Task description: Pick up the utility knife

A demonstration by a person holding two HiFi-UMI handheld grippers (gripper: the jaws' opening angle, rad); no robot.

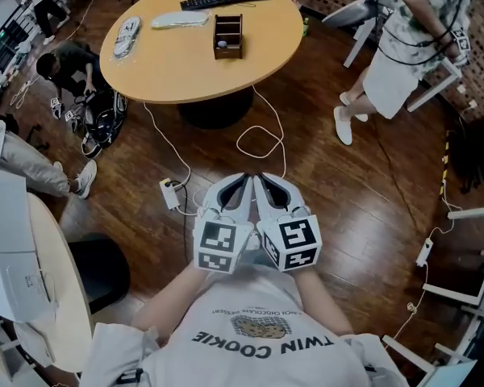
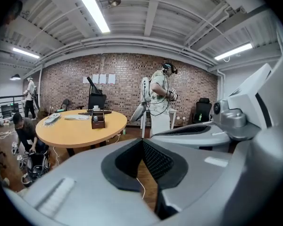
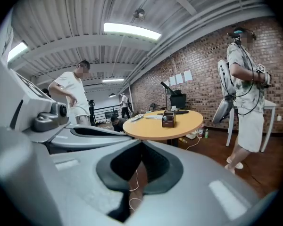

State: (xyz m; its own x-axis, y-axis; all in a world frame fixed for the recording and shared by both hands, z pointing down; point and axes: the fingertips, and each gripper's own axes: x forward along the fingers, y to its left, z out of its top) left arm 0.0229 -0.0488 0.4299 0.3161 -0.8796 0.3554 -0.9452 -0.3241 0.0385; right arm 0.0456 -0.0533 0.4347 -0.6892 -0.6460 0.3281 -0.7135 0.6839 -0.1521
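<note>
The round worktop (image 1: 169,63) is seen at the upper centre of the head view, well apart from both tools, so open floor is judged to lie in the way. A standing person (image 1: 403,47) at the upper right could be bumped if a wide path is taken. A white cable (image 1: 258,139) is looped on the floor just ahead and could be tripped on. The left tool (image 1: 242,185) and right tool (image 1: 262,185), at lower centre, are closed and empty; if they are not opened in time, the knife would be pushed rather than gripped. The utility knife cannot be made out; it may lie near the wooden organiser (image 1: 227,36), so a wrong thing could be seized.
</note>
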